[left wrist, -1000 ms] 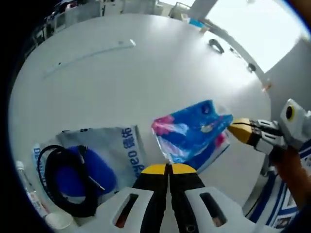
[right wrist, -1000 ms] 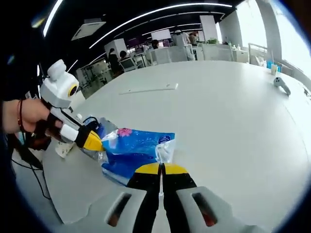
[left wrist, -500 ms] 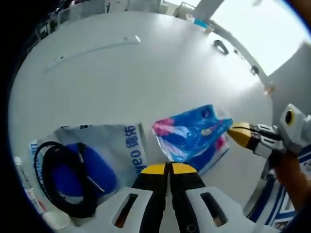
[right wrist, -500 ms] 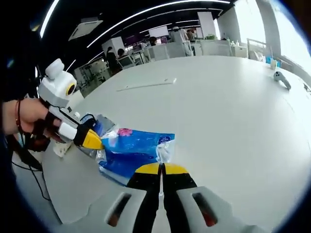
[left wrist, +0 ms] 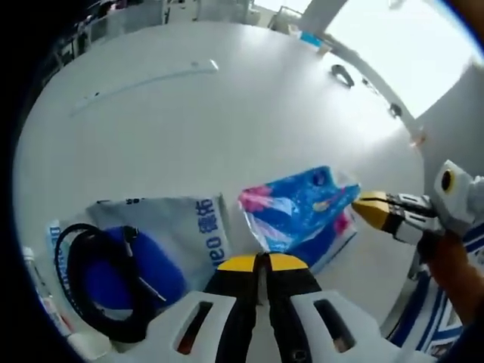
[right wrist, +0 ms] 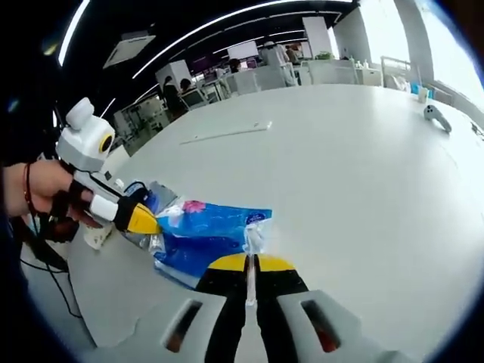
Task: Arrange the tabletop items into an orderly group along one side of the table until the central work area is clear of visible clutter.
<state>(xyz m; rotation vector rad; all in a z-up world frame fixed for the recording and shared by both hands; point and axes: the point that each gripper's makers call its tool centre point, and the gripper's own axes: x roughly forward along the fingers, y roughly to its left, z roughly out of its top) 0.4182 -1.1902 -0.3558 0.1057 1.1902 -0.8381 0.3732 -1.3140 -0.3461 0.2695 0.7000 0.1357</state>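
On the white table [left wrist: 227, 121], the left gripper [left wrist: 257, 262] pinches one edge of the blue pack [left wrist: 299, 213] with its jaws pressed together, and the right gripper [right wrist: 250, 262] pinches the opposite clear-film edge, jaws likewise closed. The pack [right wrist: 208, 234] sits near the table's edge, stretched between the two (pink flower print at one corner). Just beside it lies a grey bag [left wrist: 178, 231] with blue lettering, and on that a blue pouch [left wrist: 132, 272] ringed by a black cable [left wrist: 91, 291]. A tube [left wrist: 41, 295] lies at the bag's far side. A long strip [right wrist: 227, 134] rests well apart, mid-table.
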